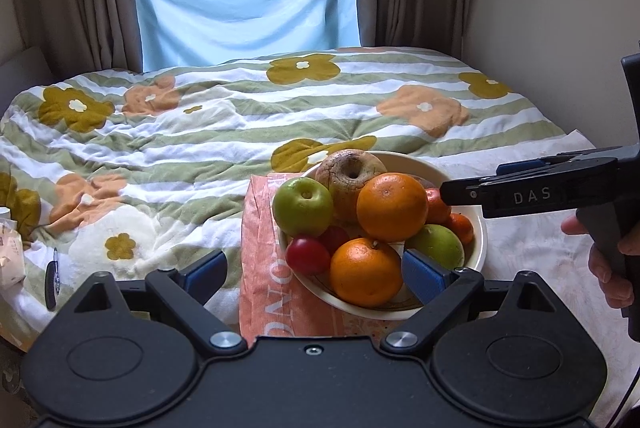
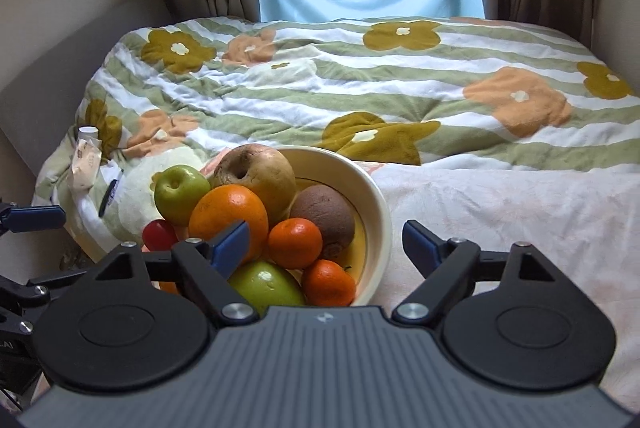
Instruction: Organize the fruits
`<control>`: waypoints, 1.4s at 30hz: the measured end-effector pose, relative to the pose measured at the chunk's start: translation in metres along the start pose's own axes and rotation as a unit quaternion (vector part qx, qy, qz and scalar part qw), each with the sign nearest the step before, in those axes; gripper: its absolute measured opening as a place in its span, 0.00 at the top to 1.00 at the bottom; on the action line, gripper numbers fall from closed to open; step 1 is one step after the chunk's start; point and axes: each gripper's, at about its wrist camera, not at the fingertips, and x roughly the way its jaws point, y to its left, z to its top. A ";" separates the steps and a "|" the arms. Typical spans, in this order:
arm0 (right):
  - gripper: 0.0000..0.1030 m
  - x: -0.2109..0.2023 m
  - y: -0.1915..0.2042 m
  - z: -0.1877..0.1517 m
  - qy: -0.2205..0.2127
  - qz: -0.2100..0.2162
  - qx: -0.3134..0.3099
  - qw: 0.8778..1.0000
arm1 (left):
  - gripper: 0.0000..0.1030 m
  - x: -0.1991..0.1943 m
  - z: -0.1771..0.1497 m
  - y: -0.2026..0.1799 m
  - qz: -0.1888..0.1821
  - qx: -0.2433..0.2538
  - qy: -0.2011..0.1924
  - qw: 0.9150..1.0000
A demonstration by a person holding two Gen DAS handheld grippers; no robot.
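Left wrist view: the left claw (image 1: pixel 314 270) stands wide open with nothing between its blue pads, hovering just in front of a cream bowl (image 1: pixel 478 228). The bowl rests on an orange printed cloth (image 1: pixel 260 268) laid on a bed (image 1: pixel 200 132) with a flowered, striped quilt. The bowl is piled with fruit: a green apple (image 1: pixel 303 206) at the left, a brownish wrinkled apple (image 1: pixel 348 176) behind it, a large orange (image 1: pixel 392 206) on top, a second orange (image 1: pixel 366 272) at the near rim, a small red fruit (image 1: pixel 307 255) beside it, and another green apple (image 1: pixel 436 244) at the right, partly behind the claw's right pad. The right claw (image 1: pixel 472 184) enters from the right edge, held by a hand (image 1: pixel 612 268), its tip above the bowl's right side and holding nothing. A pen (image 1: pixel 55 268) lies on the quilt at the left.

Right wrist view: the right claw (image 2: pixel 326 242) is spread wide and empty; its left pad stands in front of the large orange (image 2: pixel 228 214). The bowl (image 2: pixel 380 224) sits at lower centre. Two small tangerines (image 2: pixel 295 242) and a brown round fruit (image 2: pixel 324 214) lie on its right side. The left claw's blue pad shows at the left edge
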 end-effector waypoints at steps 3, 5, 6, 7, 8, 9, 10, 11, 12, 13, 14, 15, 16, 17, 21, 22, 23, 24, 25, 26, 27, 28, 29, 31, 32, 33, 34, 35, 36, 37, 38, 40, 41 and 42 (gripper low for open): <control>0.05 -0.016 -0.001 0.001 -0.006 -0.001 -0.004 1.000 | 0.06 -0.010 0.002 -0.005 0.003 -0.001 -0.006 1.000; 0.05 -0.033 0.000 0.002 -0.014 0.001 -0.006 1.000 | 0.07 -0.020 0.005 -0.011 0.007 -0.001 -0.014 1.000; 0.05 -0.043 0.000 0.003 -0.018 0.001 -0.008 1.000 | 0.06 -0.025 0.006 -0.014 0.007 -0.002 -0.019 1.000; 0.05 -0.054 0.000 0.004 -0.022 -0.001 -0.009 1.000 | 0.06 -0.031 0.008 -0.018 0.006 -0.003 -0.023 1.000; 0.05 -0.064 -0.001 0.005 -0.024 -0.004 -0.010 1.000 | 0.07 -0.038 0.009 -0.022 0.005 -0.004 -0.028 1.000; 0.05 -0.077 -0.001 0.005 -0.028 -0.006 -0.010 1.000 | 0.07 -0.044 0.011 -0.025 0.004 -0.005 -0.033 0.999; 0.04 -0.089 -0.002 0.007 -0.031 -0.011 -0.010 0.999 | 0.06 -0.051 0.012 -0.030 0.003 -0.005 -0.037 0.999; 0.04 -0.102 -0.003 0.007 -0.033 -0.016 -0.009 0.999 | 0.06 -0.059 0.015 -0.035 0.003 -0.006 -0.041 0.999; 0.04 -0.114 -0.005 0.007 -0.035 -0.020 -0.008 0.999 | 0.07 -0.065 0.016 -0.039 0.003 -0.007 -0.046 0.999; 0.02 -0.128 -0.008 0.007 -0.037 -0.027 -0.006 0.999 | 0.06 -0.073 0.017 -0.044 0.002 -0.009 -0.051 0.999; 0.00 -0.142 -0.010 0.007 -0.038 -0.036 -0.002 0.999 | 0.06 -0.081 0.017 -0.050 0.000 -0.011 -0.056 0.998; 0.00 -0.155 -0.013 0.006 -0.039 -0.043 0.000 0.998 | 0.06 -0.088 0.017 -0.055 -0.001 -0.013 -0.061 0.998; 0.00 -0.167 -0.015 0.004 -0.039 -0.051 0.002 0.998 | 0.04 -0.095 0.018 -0.060 0.000 -0.014 -0.065 0.998; 0.00 -0.180 -0.018 0.002 -0.039 -0.061 0.004 0.997 | 0.02 -0.101 0.017 -0.065 0.001 -0.016 -0.069 0.998; 0.00 -0.221 -0.027 -0.013 -0.045 -0.106 0.008 0.993 | 0.00 -0.120 0.014 -0.085 0.003 -0.020 -0.079 0.997; 0.00 -0.231 -0.029 -0.018 -0.050 -0.116 0.011 0.992 | 0.00 -0.124 0.012 -0.090 0.003 -0.021 -0.079 0.997; 0.00 -0.239 -0.031 -0.023 -0.053 -0.122 0.013 0.991 | 0.00 -0.127 0.011 -0.094 0.003 -0.022 -0.079 0.997; 0.00 -0.246 -0.033 -0.028 -0.052 -0.129 0.014 0.990 | 0.00 -0.129 0.009 -0.099 0.003 -0.021 -0.078 0.997; 0.00 -0.252 -0.034 -0.032 -0.050 -0.139 0.017 0.989 | 0.00 -0.132 0.007 -0.102 0.002 -0.021 -0.079 0.997; 0.00 -0.257 -0.036 -0.037 -0.051 -0.144 0.020 0.988 | 0.00 -0.133 0.004 -0.106 0.001 -0.020 -0.079 0.997; 0.00 -0.262 -0.038 -0.042 -0.050 -0.147 0.024 0.988 | 0.00 -0.136 0.001 -0.110 0.001 -0.019 -0.079 0.997; 0.00 -0.265 -0.041 -0.046 -0.047 -0.149 0.027 0.987 | 0.00 -0.138 -0.001 -0.113 0.001 -0.018 -0.078 0.997; 0.00 -0.268 -0.042 -0.050 -0.044 -0.150 0.031 0.987 | 0.00 -0.139 -0.003 -0.116 0.001 -0.017 -0.078 0.997; 0.00 -0.271 -0.045 -0.058 -0.038 -0.157 0.035 0.986 | 0.00 -0.141 -0.008 -0.121 0.002 -0.017 -0.075 0.997; 0.00 -0.273 -0.046 -0.061 -0.036 -0.160 0.035 0.986 | 0.00 -0.142 -0.010 -0.123 0.002 -0.018 -0.074 0.997; 0.00 -0.274 -0.046 -0.064 -0.033 -0.165 0.035 0.985 | 0.00 -0.142 -0.011 -0.125 0.002 -0.019 -0.072 0.997; 0.00 -0.274 -0.047 -0.067 -0.029 -0.170 0.034 0.984 | 0.00 -0.143 -0.012 -0.126 0.002 -0.020 -0.072 0.997; 0.00 -0.274 -0.048 -0.069 -0.025 -0.173 0.034 0.984 | 0.00 -0.143 -0.013 -0.127 0.002 -0.019 -0.072 0.997; 0.00 -0.274 -0.049 -0.071 -0.023 -0.174 0.035 0.984 | 0.00 -0.144 -0.014 -0.129 0.003 -0.018 -0.071 0.997; 0.00 -0.275 -0.050 -0.072 -0.021 -0.173 0.038 0.984 | 0.00 -0.144 -0.015 -0.130 0.004 -0.017 -0.071 0.997; 0.00 -0.276 -0.052 -0.074 -0.021 -0.171 0.042 0.984 | 0.00 -0.145 -0.016 -0.133 0.004 -0.015 -0.071 0.997; 0.00 -0.277 -0.054 -0.075 -0.022 -0.171 0.047 0.984 | 0.00 -0.145 -0.017 -0.135 0.004 -0.013 -0.070 0.997; 0.00 -0.278 -0.054 -0.075 -0.022 -0.172 0.048 0.984 | 0.00 -0.144 -0.017 -0.136 0.004 -0.012 -0.069 0.998; 0.00 -0.278 -0.054 -0.075 -0.022 -0.173 0.048 0.984 | 0.00 -0.144 -0.017 -0.137 0.004 -0.012 -0.069 0.998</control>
